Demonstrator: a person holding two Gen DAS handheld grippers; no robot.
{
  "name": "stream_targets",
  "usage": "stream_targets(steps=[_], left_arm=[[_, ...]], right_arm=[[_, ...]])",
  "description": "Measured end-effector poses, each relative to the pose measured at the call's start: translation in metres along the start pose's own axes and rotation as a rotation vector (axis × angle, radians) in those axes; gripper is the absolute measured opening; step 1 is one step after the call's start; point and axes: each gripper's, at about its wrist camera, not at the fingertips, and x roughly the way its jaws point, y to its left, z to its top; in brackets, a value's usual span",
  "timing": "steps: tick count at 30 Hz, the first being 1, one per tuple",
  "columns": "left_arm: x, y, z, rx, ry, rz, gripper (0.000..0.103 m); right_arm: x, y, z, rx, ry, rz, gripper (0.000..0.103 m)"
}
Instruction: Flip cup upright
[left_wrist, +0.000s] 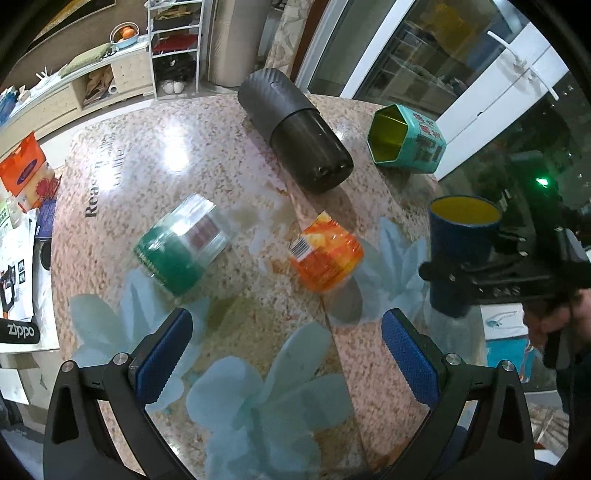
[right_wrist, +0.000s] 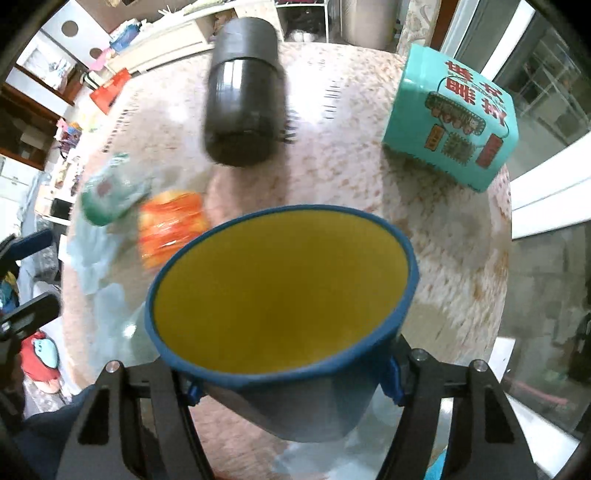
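Our right gripper (right_wrist: 291, 384) pinches the blue cup (right_wrist: 284, 280) at its wall, mouth up, near the table (right_wrist: 369, 177) edge. Left gripper (left_wrist: 284, 354) spread, idle. Flip looks done; we judge setting down and release remain.

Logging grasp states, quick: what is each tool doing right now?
Left tool: open, holding nothing, above the table.
Right tool: shut on the blue cup, mouth facing up.
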Motion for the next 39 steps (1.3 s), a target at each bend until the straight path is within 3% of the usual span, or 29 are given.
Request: stream_targets(steps=[5, 9, 13, 23, 39], left_arm=[[-0.004, 0.011, -0.021, 0.008, 0.002, -0.009, 0.103], [-0.004, 0.017, -0.037, 0.018, 0.018, -0.018, 0.103], [0.000, 0.027, -0.053, 0.021, 0.044, -0.022, 0.103], [0.018, 0.039, -0.067, 0.006, 0.091, -0.028, 0.103], [0.032, 0.040, -0.070, 0.018, 0.112, 0.007, 0.103]], right_arm=[[0.002, 0.020, -0.021, 0.084, 0.029, 0.063, 0.068], [0.019, 0.039, -0.060, 0.158, 0.074, 0.099, 0.069], [0.030, 0.060, -0.082, 0.200, 0.110, 0.103, 0.069], [0.056, 0.087, -0.082, 0.250, 0.179, 0.091, 0.069], [0.068, 0.076, -0.085, 0.251, 0.179, 0.029, 0.069]])
